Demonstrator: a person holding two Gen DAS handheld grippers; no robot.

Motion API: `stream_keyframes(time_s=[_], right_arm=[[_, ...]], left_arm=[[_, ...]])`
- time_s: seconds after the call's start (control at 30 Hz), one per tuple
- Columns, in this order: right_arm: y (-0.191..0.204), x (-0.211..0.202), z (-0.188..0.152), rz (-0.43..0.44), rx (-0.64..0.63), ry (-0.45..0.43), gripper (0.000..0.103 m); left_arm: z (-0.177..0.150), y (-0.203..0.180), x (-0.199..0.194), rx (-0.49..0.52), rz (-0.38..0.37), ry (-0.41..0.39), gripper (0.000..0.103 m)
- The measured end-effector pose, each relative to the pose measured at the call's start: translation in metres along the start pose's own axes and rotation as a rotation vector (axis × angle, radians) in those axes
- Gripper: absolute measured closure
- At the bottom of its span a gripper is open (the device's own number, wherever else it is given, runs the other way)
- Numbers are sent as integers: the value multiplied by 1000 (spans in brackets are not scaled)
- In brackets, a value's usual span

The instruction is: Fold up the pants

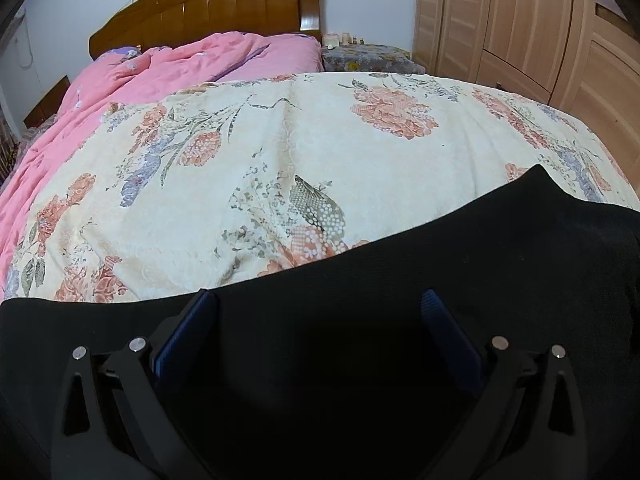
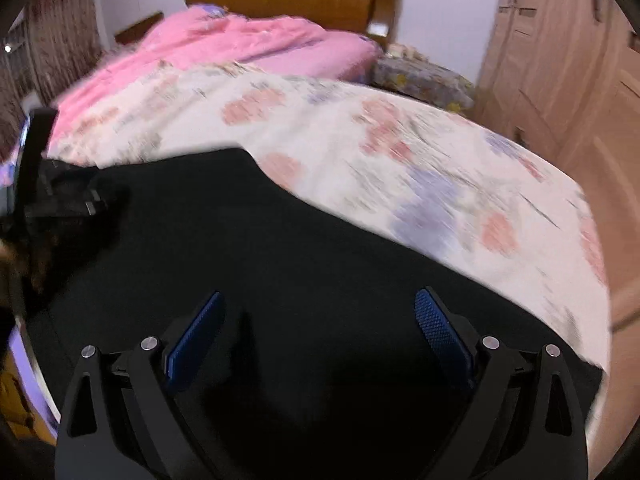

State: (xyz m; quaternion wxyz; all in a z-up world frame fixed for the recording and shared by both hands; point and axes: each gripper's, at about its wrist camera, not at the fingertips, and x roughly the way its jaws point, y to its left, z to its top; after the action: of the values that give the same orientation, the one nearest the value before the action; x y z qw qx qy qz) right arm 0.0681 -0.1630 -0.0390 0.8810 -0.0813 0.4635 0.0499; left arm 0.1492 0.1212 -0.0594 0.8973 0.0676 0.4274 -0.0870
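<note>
Over the black pants your left tongs stand wide with nothing between the blue pads, and your right tongs are also wide and empty above the same cloth. The pants lie spread flat on the flowered bedspread, along its near edge, with one raised corner toward the wardrobe side. Beyond the bedspread is the pink quilt, then the wooden headboard.

I judge the cloth to be soft, light and limp, so it will sag and wrinkle if you lift it by the middle. Better you take a corner or a hem edge, one in each tongs, and pinch both layers together. The right view is blurred, so seams there I cannot tell.
</note>
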Motion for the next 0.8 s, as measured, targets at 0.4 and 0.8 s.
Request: stream_keyframes(time_s=[0.4,0.8], right_arm=[[-34,-6,-57,22,50,-35,5],[-35,-7,-62,32,63,-55,4]], left_arm=[[-1,1,0,-1,-3,0,1],[8,-88,-57,118,-168,-121,5]])
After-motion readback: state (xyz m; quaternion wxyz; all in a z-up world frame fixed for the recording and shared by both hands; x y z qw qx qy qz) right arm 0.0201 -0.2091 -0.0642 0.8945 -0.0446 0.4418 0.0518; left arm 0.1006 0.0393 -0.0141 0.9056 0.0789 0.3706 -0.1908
